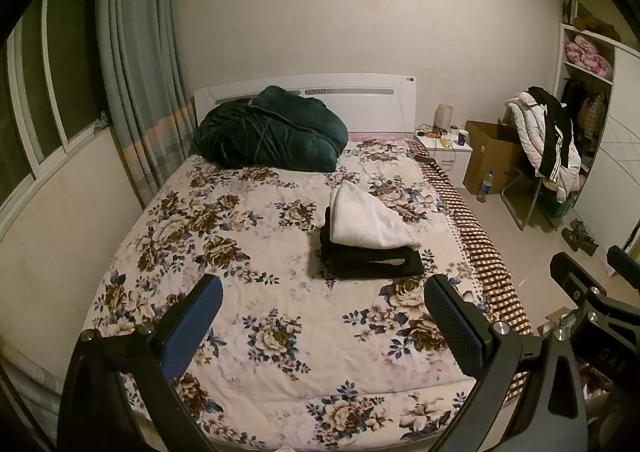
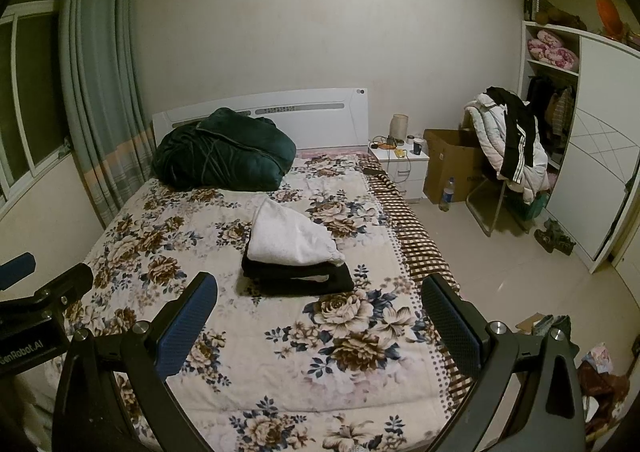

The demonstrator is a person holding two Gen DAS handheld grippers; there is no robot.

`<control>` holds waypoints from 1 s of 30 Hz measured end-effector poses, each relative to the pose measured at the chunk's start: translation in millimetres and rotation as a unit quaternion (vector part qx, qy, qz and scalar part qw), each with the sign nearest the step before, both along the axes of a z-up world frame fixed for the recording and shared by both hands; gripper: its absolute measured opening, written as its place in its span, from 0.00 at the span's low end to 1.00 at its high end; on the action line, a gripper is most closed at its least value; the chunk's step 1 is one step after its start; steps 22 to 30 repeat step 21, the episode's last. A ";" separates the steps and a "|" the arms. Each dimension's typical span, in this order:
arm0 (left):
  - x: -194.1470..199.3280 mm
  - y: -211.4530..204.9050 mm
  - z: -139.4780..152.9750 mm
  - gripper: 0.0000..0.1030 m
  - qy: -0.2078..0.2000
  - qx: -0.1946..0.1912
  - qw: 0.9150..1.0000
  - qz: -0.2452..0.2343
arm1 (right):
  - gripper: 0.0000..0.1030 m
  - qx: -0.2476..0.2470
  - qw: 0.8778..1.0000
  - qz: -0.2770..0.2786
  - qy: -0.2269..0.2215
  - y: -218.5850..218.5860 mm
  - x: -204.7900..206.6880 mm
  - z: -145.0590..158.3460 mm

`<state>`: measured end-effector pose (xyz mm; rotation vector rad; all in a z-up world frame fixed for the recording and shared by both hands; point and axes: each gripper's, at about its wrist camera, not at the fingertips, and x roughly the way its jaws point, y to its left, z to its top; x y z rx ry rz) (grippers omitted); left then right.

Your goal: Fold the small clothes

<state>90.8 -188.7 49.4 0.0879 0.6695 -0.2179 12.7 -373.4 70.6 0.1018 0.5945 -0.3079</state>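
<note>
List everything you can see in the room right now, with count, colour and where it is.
folded clothes: one stack, white on black, mid-bed
quilt: one, floral cream, covering bed
bundled blanket: one, dark green, by headboard
curtain: one, grey-blue, beside window
nightstand: one, white, beside bed
cardboard box: one, brown, on floor
bottle: one, clear, by box
jackets: pile, white and black, over chair
left gripper: black, open, empty
right gripper: black, open, empty

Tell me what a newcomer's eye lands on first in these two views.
First, the small stack of folded clothes mid-bed: a white garment lying on folded black ones, on the floral bedspread. Next, the bulky dark green quilt heaped against the white headboard. In the foreground, the left gripper and right gripper hang open and empty above the bed's near end.
</note>
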 end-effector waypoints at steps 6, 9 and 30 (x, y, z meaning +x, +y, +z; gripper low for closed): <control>-0.5 0.5 -0.4 1.00 0.000 0.000 1.000 -0.002 | 1.00 -0.001 1.000 0.001 -0.002 0.4 -5.7 -1.8; -0.2 1.1 -0.2 1.00 0.000 -0.001 1.000 -0.002 | 1.00 -0.002 1.000 0.001 -0.003 0.9 -10.8 -2.3; -3.5 1.4 1.3 1.00 -0.005 -0.002 1.000 0.001 | 1.00 -0.002 1.000 0.000 -0.003 2.9 -12.8 -2.1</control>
